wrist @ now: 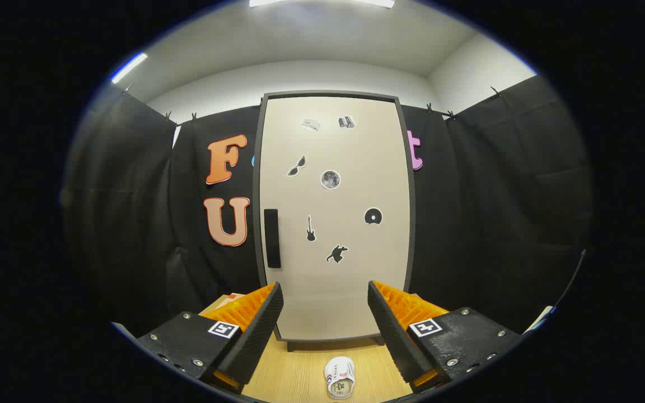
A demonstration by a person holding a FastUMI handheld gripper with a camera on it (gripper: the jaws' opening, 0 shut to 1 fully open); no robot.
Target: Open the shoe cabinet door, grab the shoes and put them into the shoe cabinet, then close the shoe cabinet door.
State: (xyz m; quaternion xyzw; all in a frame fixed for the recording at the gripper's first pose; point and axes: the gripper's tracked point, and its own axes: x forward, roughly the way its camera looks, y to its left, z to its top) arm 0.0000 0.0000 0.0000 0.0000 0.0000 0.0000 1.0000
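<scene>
Cream cabinet door point(333, 224) shut, white shoe point(339, 378) before it — gripper point(325, 313) spread wide

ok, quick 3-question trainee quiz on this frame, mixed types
1. True or false: the cabinet door is shut.
2. The shoe lies: A) inside the cabinet B) on the wooden surface between the fingers C) gripped by the fingers.
3. The door's handle is a dark vertical ____ near its edge.

Key: 1 true. 2 B. 3 bar. The gripper is open, holding nothing.
</scene>
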